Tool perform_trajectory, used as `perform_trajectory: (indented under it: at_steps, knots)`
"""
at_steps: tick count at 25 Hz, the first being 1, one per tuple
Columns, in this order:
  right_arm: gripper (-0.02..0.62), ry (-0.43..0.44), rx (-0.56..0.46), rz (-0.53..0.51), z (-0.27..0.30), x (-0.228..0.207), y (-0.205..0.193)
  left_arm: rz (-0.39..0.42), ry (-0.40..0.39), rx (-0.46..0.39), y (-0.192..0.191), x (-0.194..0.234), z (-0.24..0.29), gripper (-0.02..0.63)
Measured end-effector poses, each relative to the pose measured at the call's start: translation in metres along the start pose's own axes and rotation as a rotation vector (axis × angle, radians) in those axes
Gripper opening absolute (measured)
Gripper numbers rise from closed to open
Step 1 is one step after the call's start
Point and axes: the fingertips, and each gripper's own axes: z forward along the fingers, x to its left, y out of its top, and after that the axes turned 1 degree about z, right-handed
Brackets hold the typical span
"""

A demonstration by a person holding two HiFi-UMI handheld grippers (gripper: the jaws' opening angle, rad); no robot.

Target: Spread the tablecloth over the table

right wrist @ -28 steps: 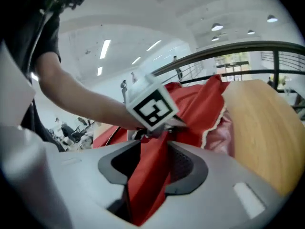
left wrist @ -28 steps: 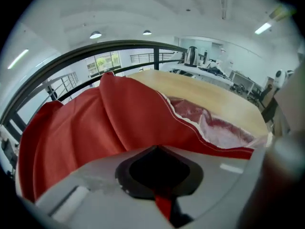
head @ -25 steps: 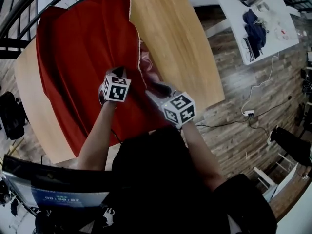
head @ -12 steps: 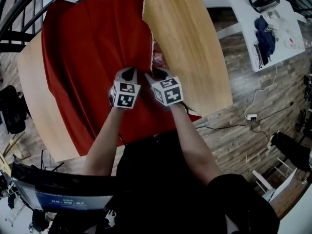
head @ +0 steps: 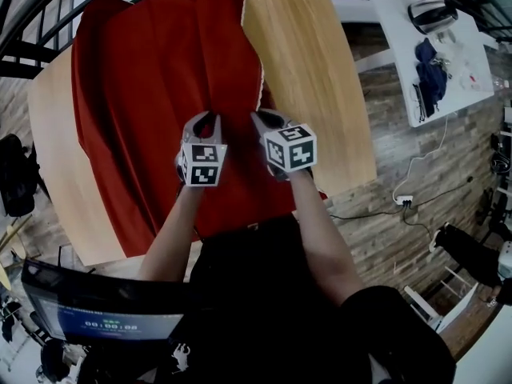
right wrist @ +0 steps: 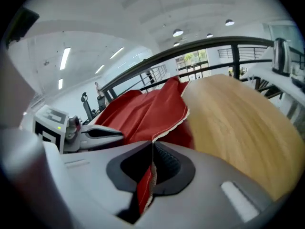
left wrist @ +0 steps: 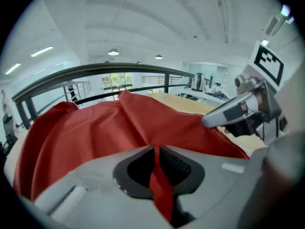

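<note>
**A:** How are the grips?

**B:** The right gripper (right wrist: 151, 163) has its fingers clamped tight on the scalloped hem of the tablecloth (head: 152, 78). The left gripper (left wrist: 155, 161) has its fingers easing open, with a red fold pinched between them.

**A:** Best way on?

**B:** I'd firm up the left hold, then draw the hem low and taut across the counter (head: 320, 78). The cloth lies bunched over the left part, and the right part is bare wood.

**A:** Any containers?

**B:** None on the counter. Farther off, a white table (head: 400, 94) carries scattered things too small to tell.
</note>
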Motion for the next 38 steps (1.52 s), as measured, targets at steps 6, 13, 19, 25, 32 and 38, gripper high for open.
perform_trajectory:
  at_steps: [6,13,19,25,32,38]
  knots:
    - [0.015,-0.242,-0.095,-0.143,-0.082,-0.113,0.069,0.0,-0.066,0.147,-0.025,-0.025,0.005,0.005]
    - [0.015,-0.407,0.045,-0.171,-0.139,-0.299,0.094,-0.022,-0.007,0.256,-0.034,-0.029,0.012,0.003]
    - [0.017,-0.256,0.188,-0.2,-0.135,-0.353,0.07,-0.059,0.02,0.256,-0.017,-0.03,0.02,0.012]
    - [0.202,-0.08,0.06,-0.128,-0.129,-0.331,0.055,-0.054,0.138,0.245,-0.017,-0.025,0.018,0.021]
    - [0.012,-0.124,-0.117,-0.051,-0.222,-0.282,-0.013,-0.048,0.047,0.053,0.018,-0.091,-0.005,0.005]
    - [0.009,-0.243,-0.152,0.066,-0.256,-0.208,-0.109,0.053,-0.149,-0.065,0.042,-0.162,-0.03,0.005]
